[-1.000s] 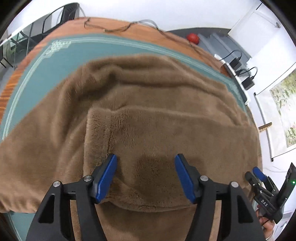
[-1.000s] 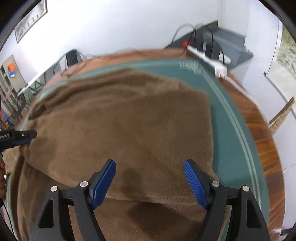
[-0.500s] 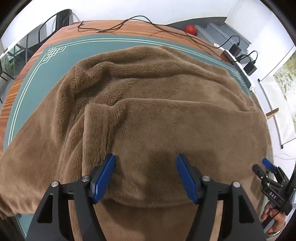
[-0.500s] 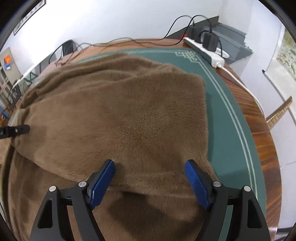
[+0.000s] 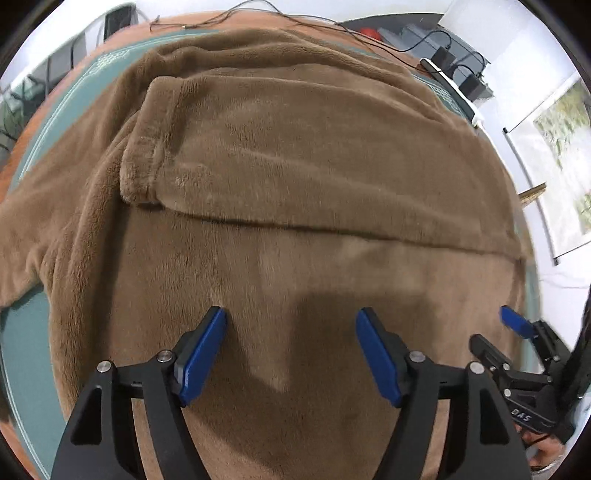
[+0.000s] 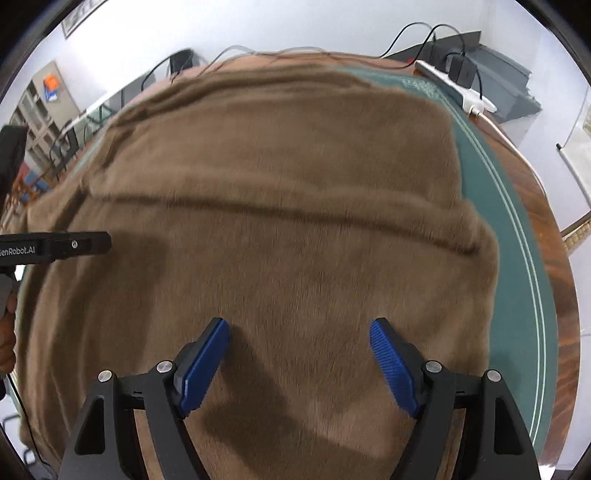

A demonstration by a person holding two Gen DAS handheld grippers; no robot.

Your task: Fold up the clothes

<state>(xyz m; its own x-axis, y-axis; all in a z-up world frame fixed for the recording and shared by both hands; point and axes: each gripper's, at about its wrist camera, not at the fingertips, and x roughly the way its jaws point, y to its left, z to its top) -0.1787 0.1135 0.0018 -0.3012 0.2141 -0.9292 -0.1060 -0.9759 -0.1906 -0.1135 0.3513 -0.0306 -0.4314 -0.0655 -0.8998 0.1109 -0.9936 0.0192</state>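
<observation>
Blue pads (image 5: 201, 356) of the left gripper (image 5: 290, 354) spreading apart, nothing between them; right gripper (image 6: 297, 363) likewise agape and empty. Below both, the brown fleece garment (image 5: 295, 177) folded once across the green mat (image 6: 517, 236). Likely risk: plush pile slipping, top layer (image 5: 314, 147) creeping askew if pinched too shallow. Beyond, 1 power strip (image 6: 454, 83) and loose cables (image 5: 258, 14) near the far edge, well clear of the fold.

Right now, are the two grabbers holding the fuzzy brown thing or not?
Left gripper: opening, nothing between its jaws.
Right gripper: open, holding nothing, above the brown garment.
</observation>
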